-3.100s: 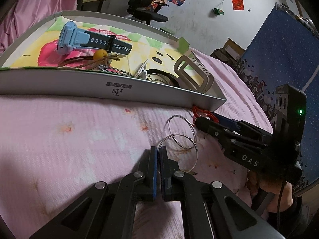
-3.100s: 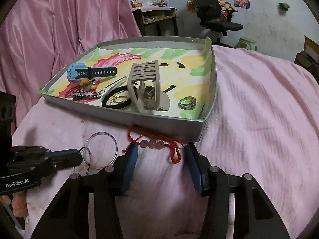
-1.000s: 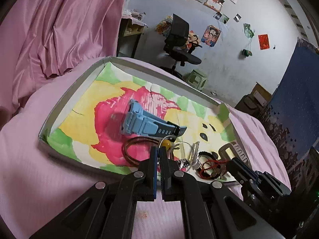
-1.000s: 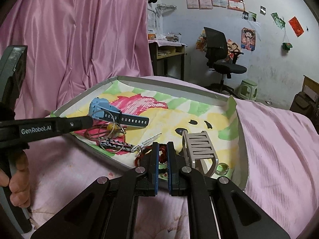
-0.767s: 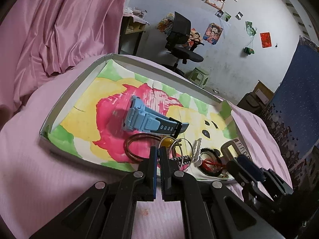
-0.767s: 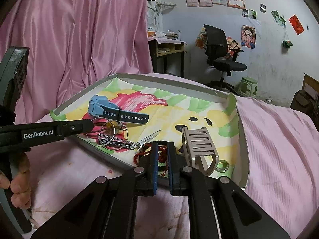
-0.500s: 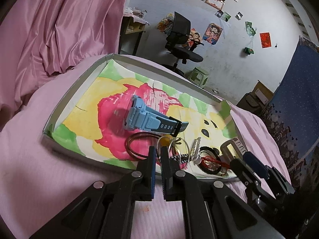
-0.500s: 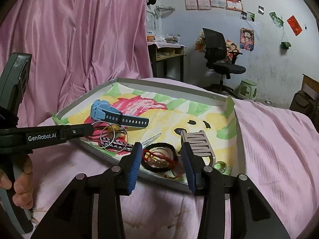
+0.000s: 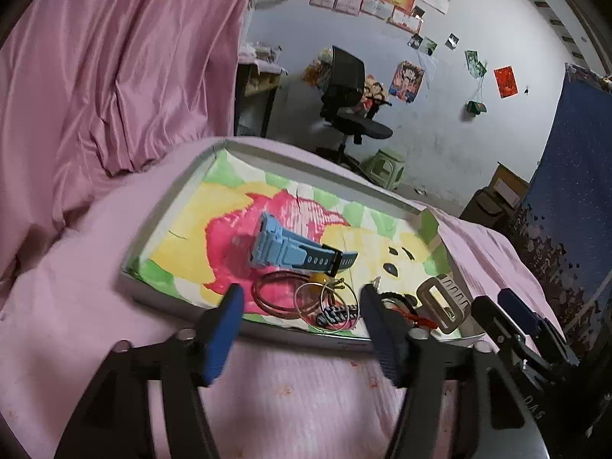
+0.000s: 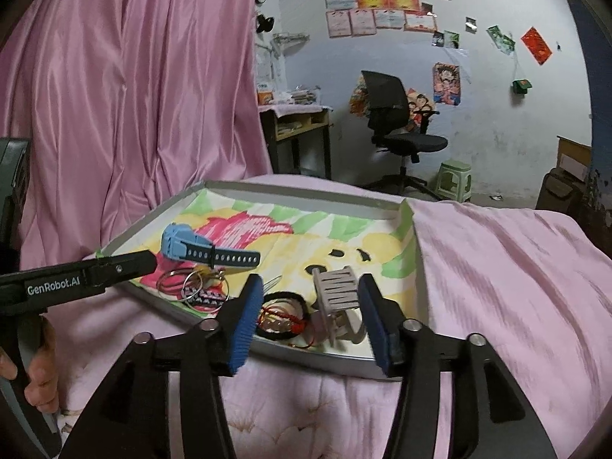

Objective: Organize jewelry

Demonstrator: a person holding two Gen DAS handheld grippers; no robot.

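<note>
A shallow grey tray (image 9: 164, 287) with a bright drawing liner lies on the pink bed; it also shows in the right wrist view (image 10: 306, 359). In it lie a blue watch (image 9: 290, 252), thin silver hoops (image 9: 329, 306), a brown bangle (image 9: 275, 298), a red beaded bracelet (image 10: 283, 319) on a black hair tie (image 10: 285, 298), and a beige claw clip (image 10: 338, 294). My left gripper (image 9: 298, 317) is open and empty over the tray's near edge, above the hoops. My right gripper (image 10: 310, 313) is open and empty above the red bracelet and clip.
Pink curtains (image 10: 134, 114) hang at the left. A black office chair (image 10: 394, 122), a desk (image 10: 298, 122) and a green stool (image 10: 453, 179) stand by the far wall. A blue panel (image 9: 573, 191) stands at the right. Pink bedding (image 10: 516, 287) surrounds the tray.
Both grippers carried their pieces from the bed into the tray and opened. The silver hoops and the red bracelet now lie in the tray. Both grippers have pulled back a little.
</note>
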